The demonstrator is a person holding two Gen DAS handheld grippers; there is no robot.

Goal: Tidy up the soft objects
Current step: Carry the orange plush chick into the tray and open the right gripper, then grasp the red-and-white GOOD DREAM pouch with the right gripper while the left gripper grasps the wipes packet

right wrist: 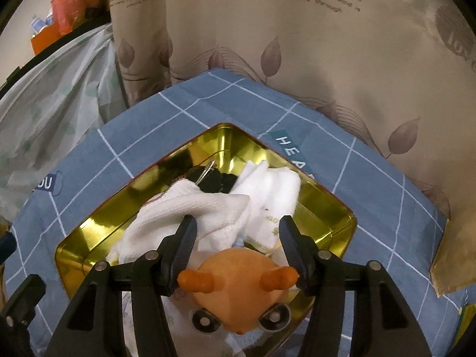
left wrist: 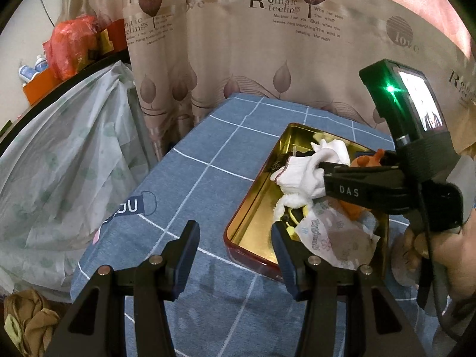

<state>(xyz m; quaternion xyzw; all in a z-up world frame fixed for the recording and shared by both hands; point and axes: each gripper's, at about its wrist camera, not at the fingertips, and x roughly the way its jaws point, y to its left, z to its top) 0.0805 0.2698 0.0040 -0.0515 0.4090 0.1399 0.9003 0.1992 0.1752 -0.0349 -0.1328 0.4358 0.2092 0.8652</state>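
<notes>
A gold tin tray lies on a blue checked cloth. In it are a white knit glove, a folded white cloth, a tissue packet, small black items and an orange plush toy. My right gripper hangs over the tray, jaws apart. The toy sits low between the fingers, its horns reaching toward the pads, and one fingertip rests against the glove. My left gripper stands open and empty at the tray's near left corner.
A leaf-print curtain hangs behind the table. A plastic-covered bulk stands on the left, with a red bag on a shelf above it. Brown cloth lies low left. A brown paper bag sits at the right edge. A hand holds the right gripper.
</notes>
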